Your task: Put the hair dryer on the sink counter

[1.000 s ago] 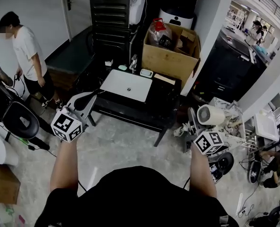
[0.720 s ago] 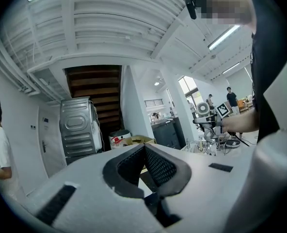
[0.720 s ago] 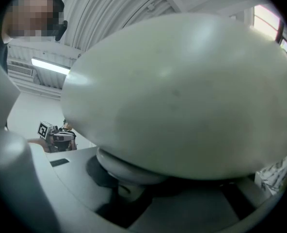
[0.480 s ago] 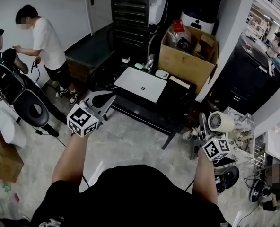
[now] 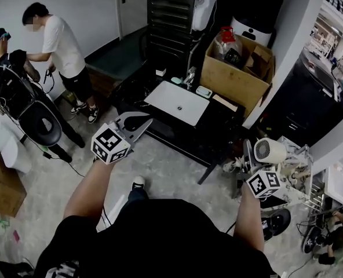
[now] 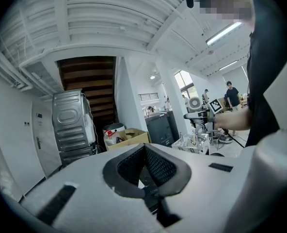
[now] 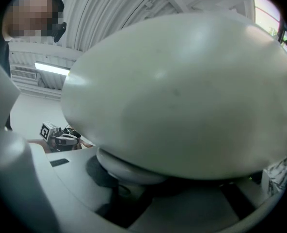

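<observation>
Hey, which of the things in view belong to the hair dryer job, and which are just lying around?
Belongs to the job:
hair dryer, clamped in the right gripper

Just lying about:
closed laptop
black table under it
cardboard box
office chair

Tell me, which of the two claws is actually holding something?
The right claw, clamped on the white hair dryer; the left claw has nothing between its jaws.

A laptop lies on the table, a cardboard box behind it.
</observation>
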